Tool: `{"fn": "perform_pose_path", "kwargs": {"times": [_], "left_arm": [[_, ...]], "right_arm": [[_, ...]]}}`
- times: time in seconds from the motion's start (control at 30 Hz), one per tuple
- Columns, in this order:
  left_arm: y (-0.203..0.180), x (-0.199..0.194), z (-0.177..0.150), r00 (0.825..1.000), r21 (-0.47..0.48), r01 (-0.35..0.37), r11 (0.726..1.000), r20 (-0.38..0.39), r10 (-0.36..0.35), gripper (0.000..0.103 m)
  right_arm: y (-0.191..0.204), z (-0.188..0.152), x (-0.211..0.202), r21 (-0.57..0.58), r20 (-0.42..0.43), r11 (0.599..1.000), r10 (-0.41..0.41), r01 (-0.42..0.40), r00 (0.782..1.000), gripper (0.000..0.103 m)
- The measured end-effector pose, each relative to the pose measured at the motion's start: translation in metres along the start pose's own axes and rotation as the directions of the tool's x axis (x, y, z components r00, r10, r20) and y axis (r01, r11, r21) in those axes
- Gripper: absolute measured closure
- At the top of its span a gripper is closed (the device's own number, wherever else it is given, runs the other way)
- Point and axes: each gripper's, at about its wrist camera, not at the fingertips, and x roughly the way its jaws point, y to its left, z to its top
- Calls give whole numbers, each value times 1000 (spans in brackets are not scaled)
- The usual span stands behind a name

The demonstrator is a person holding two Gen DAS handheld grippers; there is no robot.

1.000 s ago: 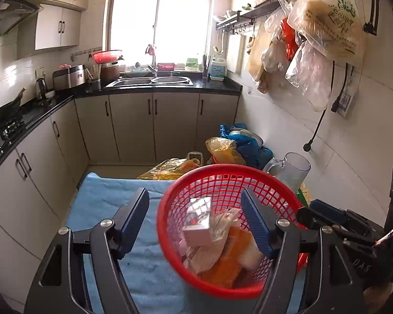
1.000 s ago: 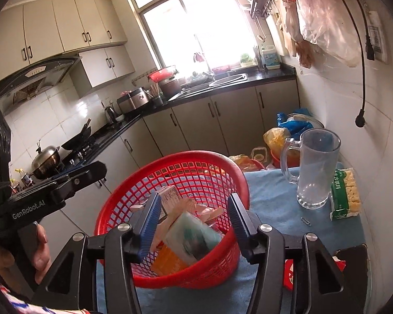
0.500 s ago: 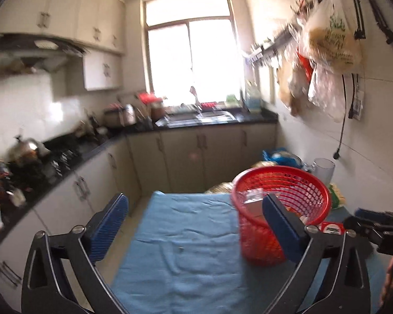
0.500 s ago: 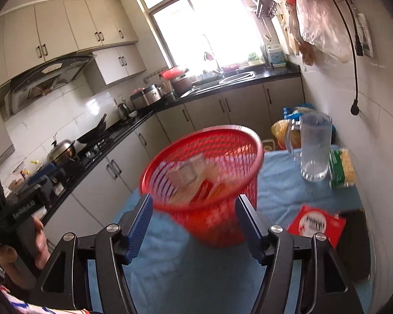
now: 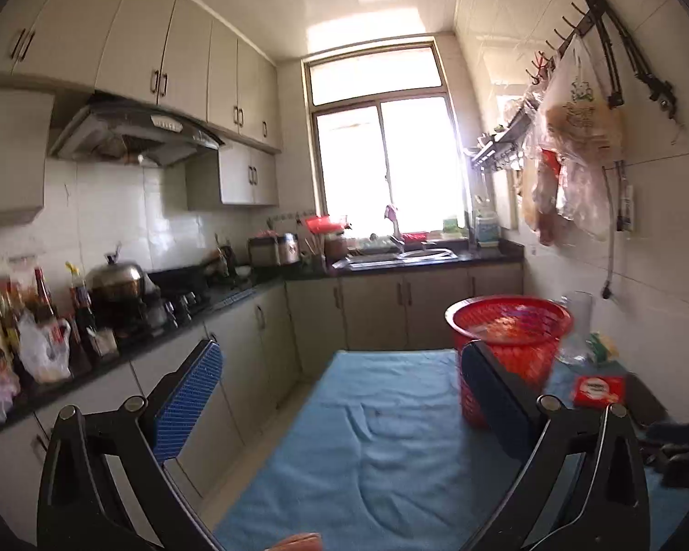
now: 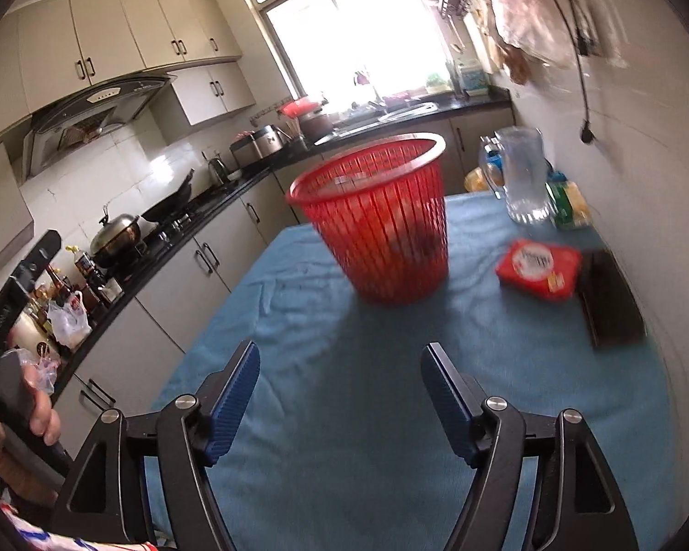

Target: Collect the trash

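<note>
My left claw (image 5: 340,399) gapes wide and empty, and my right claw (image 6: 340,402) is opening, nothing between its fingers. The red basket (image 6: 376,220) stands upright on the blue-clothed counter (image 6: 344,330), ahead of both claws, untouched.

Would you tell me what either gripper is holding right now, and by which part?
Nothing is held. The left gripper is open and empty; the right gripper is opening with nothing between its jaws. The red basket stands free.
</note>
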Motion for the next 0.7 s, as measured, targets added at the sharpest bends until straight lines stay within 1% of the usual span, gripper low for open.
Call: {"fn": "perform_pose_path", "kwargs": {"times": [0.13, 0.27, 0.37, 0.43, 0.5, 0.6, 0.7], "left_arm": [[-1, -21, -20, 999, -39, 28, 999, -26, -29, 0], [0, -39, -40, 998, -56, 33, 998, -59, -36, 0], [0, -53, -55, 998, -48, 8, 999, -62, -11, 0], [-2, -64, -61, 999, -28, -12, 1000, -48, 10, 0], [-3, -74, -68, 999, -22, -17, 1000, -36, 16, 0], [1, -87, -83, 998, -70, 23, 997, -48, -27, 0], [5, -87, -99, 995, -134, 33, 990, -90, -45, 0]], "right_arm": [[7, -37, -16, -6, -10, 1000, -19, 19, 1000, 25], [11, -69, -30, -27, -20, 998, -50, 49, 999, 25], [15, -86, -39, -42, -14, 996, -78, 78, 997, 24], [13, -96, -44, -35, -11, 996, -83, 83, 996, 23], [10, -104, -49, -15, -7, 996, -87, 87, 996, 23], [8, -114, -56, 6, 7, 995, -100, 100, 995, 23], [8, -126, -62, 10, 27, 989, -149, 148, 989, 22]]}}
